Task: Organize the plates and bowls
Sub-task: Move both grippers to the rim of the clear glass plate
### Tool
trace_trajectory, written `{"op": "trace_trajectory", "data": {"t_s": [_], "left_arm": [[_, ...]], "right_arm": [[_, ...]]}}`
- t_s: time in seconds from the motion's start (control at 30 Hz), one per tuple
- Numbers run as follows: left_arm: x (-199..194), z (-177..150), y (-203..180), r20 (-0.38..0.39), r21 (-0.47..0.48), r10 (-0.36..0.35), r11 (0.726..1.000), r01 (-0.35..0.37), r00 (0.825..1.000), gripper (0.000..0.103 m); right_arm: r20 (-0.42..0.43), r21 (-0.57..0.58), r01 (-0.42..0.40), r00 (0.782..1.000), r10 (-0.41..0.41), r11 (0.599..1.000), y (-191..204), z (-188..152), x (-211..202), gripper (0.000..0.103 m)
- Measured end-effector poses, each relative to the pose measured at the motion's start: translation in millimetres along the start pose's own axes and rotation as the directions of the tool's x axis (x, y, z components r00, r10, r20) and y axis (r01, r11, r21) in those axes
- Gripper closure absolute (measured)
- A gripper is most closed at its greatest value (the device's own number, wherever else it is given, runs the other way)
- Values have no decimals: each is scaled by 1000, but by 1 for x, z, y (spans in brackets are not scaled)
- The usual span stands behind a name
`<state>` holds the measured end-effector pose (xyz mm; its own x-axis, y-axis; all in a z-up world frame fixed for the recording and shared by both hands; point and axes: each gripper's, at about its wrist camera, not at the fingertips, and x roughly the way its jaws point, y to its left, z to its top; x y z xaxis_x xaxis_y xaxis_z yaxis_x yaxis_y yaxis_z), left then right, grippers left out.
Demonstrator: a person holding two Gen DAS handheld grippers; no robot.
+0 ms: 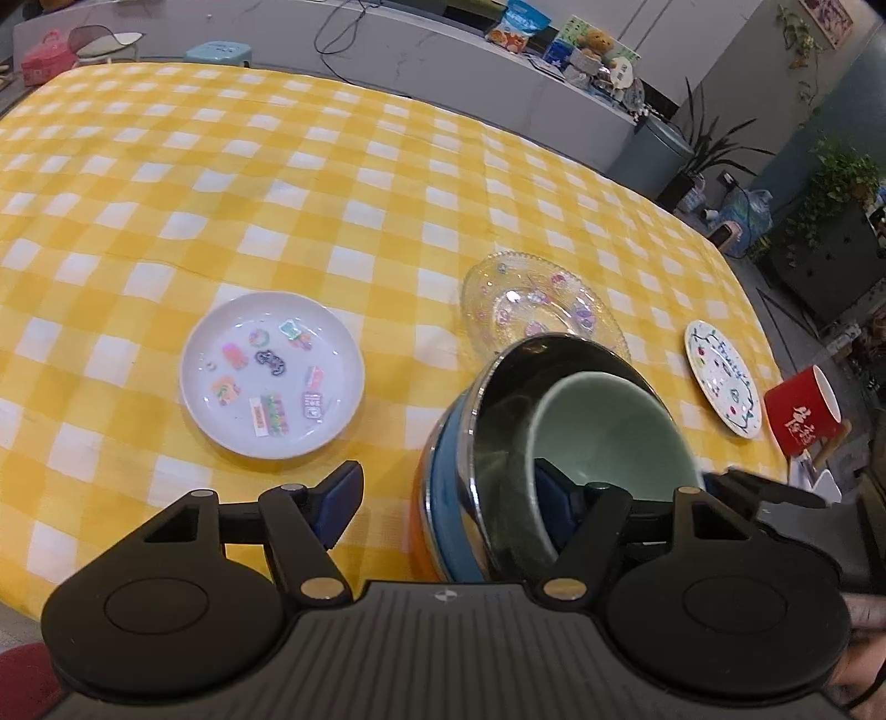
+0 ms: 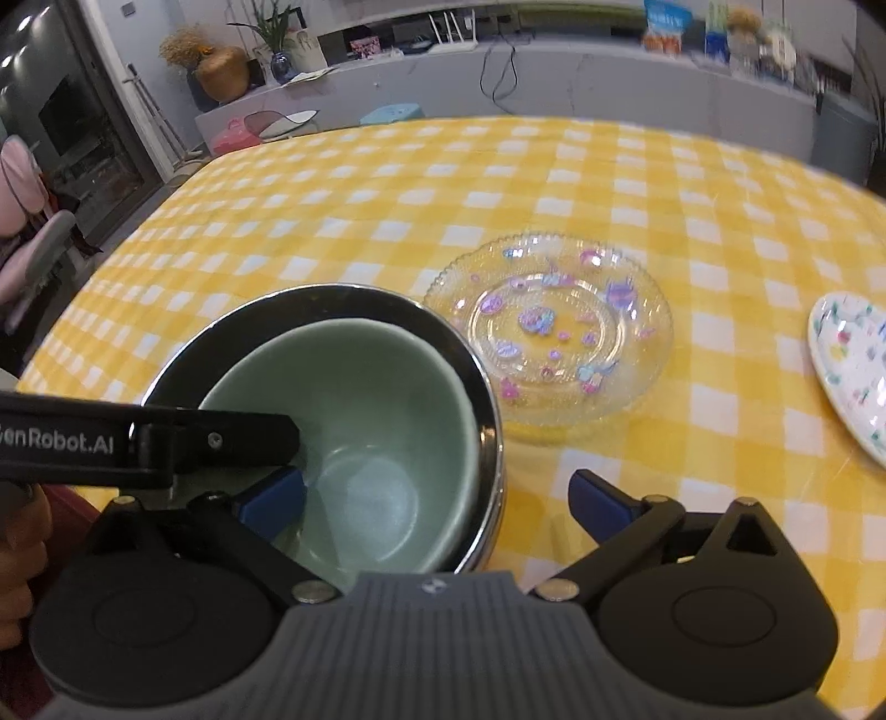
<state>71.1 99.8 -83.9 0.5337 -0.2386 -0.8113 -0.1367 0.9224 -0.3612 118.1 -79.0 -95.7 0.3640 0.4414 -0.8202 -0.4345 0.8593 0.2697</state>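
Note:
A pale green bowl (image 1: pixel 603 426) sits tilted inside a steel bowl with a blue outside (image 1: pixel 459 476); both show in the right wrist view, green bowl (image 2: pixel 376 421) and steel bowl (image 2: pixel 487 421). My left gripper (image 1: pixel 448 498) is open, straddling the near rims, its right finger inside the green bowl. My right gripper (image 2: pixel 437 498) is open, its left finger inside the green bowl, its right finger outside the steel bowl. A white sticker plate (image 1: pixel 271 376), a clear glass plate (image 1: pixel 531 304) (image 2: pixel 554 327) and a white patterned plate (image 1: pixel 720 382) (image 2: pixel 853 360) lie on the table.
The table carries a yellow checked cloth (image 1: pixel 277 183). A red mug (image 1: pixel 803 415) stands at the right edge. A grey counter (image 1: pixel 443 50) with snacks and a cable runs behind, with plants at the right.

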Motion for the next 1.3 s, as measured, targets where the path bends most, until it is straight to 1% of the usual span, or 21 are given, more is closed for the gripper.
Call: {"op": "trace_trajectory", "data": {"t_s": [0.03,0.1,0.17,0.23,0.37,0.47,0.6,0.67,0.73,0.8,0.87,0.97,1.0,1.03,1.1,1.13,1.17,1.2,1.23,1.27,1.3], "left_arm": [[1,0,-1,-8,4,1,1000,-1,1000,23],[2,-1,-2,-11,8,11,1000,-11,1000,23],[-1,-1,-1,6,0,7,1000,-7,1000,23],[-6,-1,2,30,-18,-16,1000,16,999,23],[-17,2,10,87,-64,-56,996,61,995,23],[-25,3,11,116,-75,-77,993,86,990,23],[-39,10,7,162,-66,-72,994,83,984,23],[-46,21,4,185,-52,-81,994,92,979,23],[-47,34,4,195,-65,-68,995,82,978,23],[-44,47,5,183,-85,-42,995,58,982,23],[-39,60,7,168,-69,-23,997,35,986,23],[-32,76,17,172,-97,-5,995,22,985,23],[-27,83,21,159,-115,-14,993,32,987,23],[-20,91,22,132,-117,-35,992,51,991,23],[-5,103,21,79,-79,-92,992,98,993,25],[4,109,19,54,-56,-119,991,122,991,29],[13,113,18,36,-47,-132,990,133,991,30],[24,119,17,25,-51,-129,990,130,991,32],[34,124,18,22,-62,-111,992,113,994,32],[44,128,18,17,-74,-89,993,90,996,37],[55,132,19,7,-78,-82,994,82,997,40]], "right_arm": [[-26,38,-36,999,37,999,-5,0,3,3],[-65,82,-79,994,84,993,-10,1,7,3],[-91,73,-74,993,81,995,-12,2,5,3],[-95,47,-60,993,64,997,-12,2,-1,3],[-62,40,-70,995,73,997,-19,4,-21,3],[-27,54,-77,997,78,996,-26,7,-35,3],[20,90,-98,995,97,991,-41,8,-55,3],[55,125,-121,992,115,985,-52,8,-66,3],[68,163,-127,991,118,978,-63,10,-73,3],[85,213,-114,992,98,970,-73,17,-78,3],[109,255,-111,990,86,961,-82,23,-82,4],[131,297,-134,987,98,946,-94,30,-85,5],[129,303,-139,986,104,943,-97,33,-84,6],[125,309,-141,986,107,940,-101,37,-82,9],[113,327,-142,987,110,934,-108,44,-75,15],[102,338,-138,989,109,931,-112,46,-70,20],[87,350,-133,990,109,927,-116,49,-63,23],[78,361,-133,991,112,923,-120,51,-57,23],[76,372,-137,990,117,918,-125,51,-51,23],[75,388,-145,989,125,910,-131,51,-44,25],[72,403,-146,989,128,904,-135,49,-38,26]]}}
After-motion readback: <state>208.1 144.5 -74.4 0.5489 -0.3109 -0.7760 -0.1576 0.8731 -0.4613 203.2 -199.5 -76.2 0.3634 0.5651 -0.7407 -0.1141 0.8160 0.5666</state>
